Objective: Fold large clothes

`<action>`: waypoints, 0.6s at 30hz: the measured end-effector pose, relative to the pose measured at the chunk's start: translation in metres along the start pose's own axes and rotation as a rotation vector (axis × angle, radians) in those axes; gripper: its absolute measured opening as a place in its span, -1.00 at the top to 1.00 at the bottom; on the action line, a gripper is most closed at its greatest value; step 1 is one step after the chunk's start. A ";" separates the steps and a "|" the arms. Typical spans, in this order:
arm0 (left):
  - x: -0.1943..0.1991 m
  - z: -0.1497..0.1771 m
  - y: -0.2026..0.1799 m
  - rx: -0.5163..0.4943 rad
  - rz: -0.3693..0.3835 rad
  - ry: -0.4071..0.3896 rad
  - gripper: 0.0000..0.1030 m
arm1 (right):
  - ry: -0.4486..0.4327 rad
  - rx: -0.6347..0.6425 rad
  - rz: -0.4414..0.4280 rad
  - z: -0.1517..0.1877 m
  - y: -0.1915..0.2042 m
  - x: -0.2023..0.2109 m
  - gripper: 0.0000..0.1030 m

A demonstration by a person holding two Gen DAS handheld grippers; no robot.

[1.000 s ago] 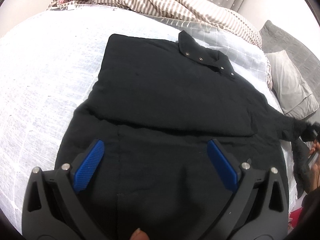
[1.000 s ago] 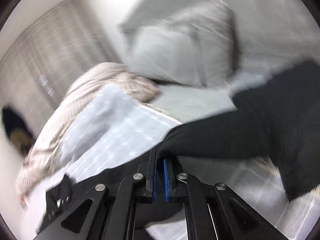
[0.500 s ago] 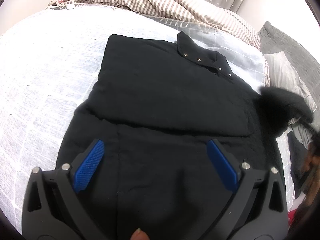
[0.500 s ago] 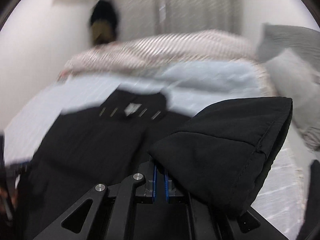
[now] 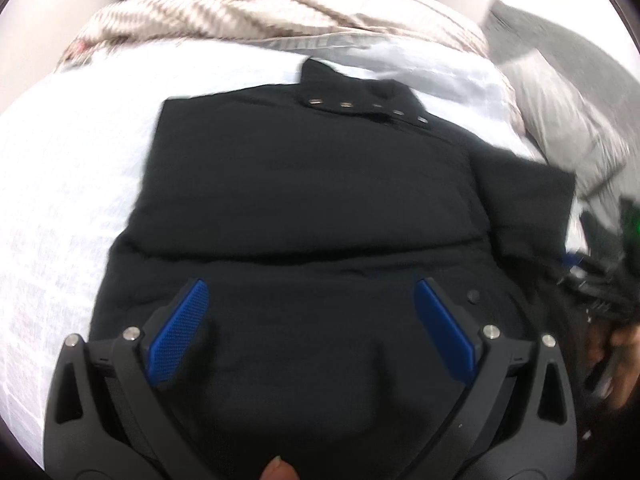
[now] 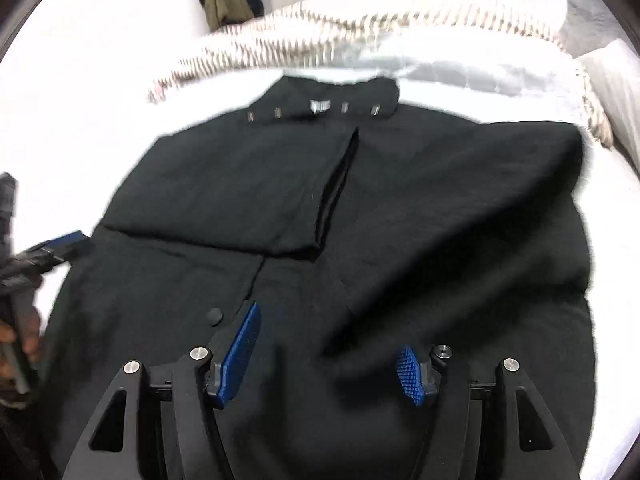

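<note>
Now spread flat on the bed (image 5: pixel 60 184): black jacket (image 5: pixel 312 184), collar far, both sleeves folded in over the body. Right gripper (image 6: pixel 326 354) jaws just opened, nothing between, likely having released the right sleeve (image 6: pixel 460 208). Left gripper (image 5: pixel 312 332) jaws wide, empty, poised above the near hem.

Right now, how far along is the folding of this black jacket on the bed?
Done: both sleeves of the black jacket lie folded in across its body, collar away from the cameras. In hand: nothing. The right gripper has just been opening with nothing between its pads, and the left gripper hovers open over the hem. Left: probably folding the hem up toward the collar.
</note>
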State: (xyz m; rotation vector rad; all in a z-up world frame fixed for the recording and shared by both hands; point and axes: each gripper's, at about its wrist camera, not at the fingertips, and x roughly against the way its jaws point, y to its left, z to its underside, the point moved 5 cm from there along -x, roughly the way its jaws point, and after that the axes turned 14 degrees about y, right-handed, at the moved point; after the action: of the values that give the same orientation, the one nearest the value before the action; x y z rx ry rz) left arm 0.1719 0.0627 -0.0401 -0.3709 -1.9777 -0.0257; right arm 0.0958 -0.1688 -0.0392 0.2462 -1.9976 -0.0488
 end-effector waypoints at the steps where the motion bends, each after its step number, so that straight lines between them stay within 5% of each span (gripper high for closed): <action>1: -0.001 0.000 -0.015 -0.044 -0.010 0.006 -0.99 | -0.018 -0.010 0.014 0.000 -0.005 0.008 -0.23; 5: -0.007 -0.001 -0.065 -0.166 -0.030 0.022 -0.99 | -0.102 -0.144 0.067 0.015 -0.050 0.048 -0.23; 10: -0.022 -0.008 -0.140 -0.325 -0.031 0.043 -0.99 | -0.193 -0.408 -0.064 0.042 -0.115 0.068 -0.23; 18: -0.052 -0.004 -0.241 -0.491 0.015 0.076 -0.99 | -0.118 -0.597 -0.093 0.063 -0.168 0.049 -0.23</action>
State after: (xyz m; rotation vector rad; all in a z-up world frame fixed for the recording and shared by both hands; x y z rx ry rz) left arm 0.1299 -0.1800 -0.0490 -0.6898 -1.8788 -0.5143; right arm 0.0447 -0.3471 -0.0468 -0.0526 -1.9897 -0.7197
